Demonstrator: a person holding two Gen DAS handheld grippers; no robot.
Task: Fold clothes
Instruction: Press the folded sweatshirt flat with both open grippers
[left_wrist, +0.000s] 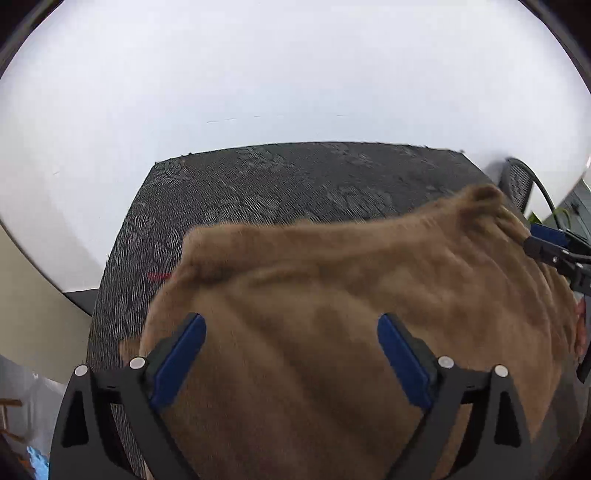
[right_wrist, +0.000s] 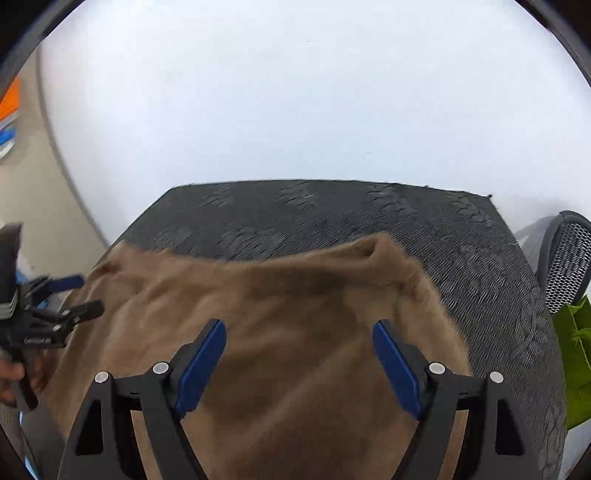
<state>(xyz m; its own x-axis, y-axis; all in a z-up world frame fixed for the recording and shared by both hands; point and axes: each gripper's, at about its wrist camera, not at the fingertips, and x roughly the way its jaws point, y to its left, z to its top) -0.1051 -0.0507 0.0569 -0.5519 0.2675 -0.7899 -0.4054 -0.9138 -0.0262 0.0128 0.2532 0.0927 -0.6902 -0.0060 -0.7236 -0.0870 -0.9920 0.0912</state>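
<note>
Where dark mat (left_wrist: 295, 177) ends, brown garment (left_wrist: 332, 295) crosswise (long axis left-right).

Your left gripper (left_wrist: 291, 354) hangs with jaws spread wide over the brown garment (left_wrist: 332, 295); the cloth lies rumpled on the dark patterned mat (left_wrist: 258, 184); nothing is pinched.

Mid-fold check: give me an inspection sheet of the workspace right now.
Surface: dark patterned mat, far part bare.
Job's things: brown cloth, rumpled, on the mat's near part.
Clutter: nothing seen on the mat.
Grippers: left tongs open, above the cloth; right tongs open, above the cloth.
Cables: black cable at the mat's right edge.
Surroundings: white wall; mesh chair; green bag.
</note>
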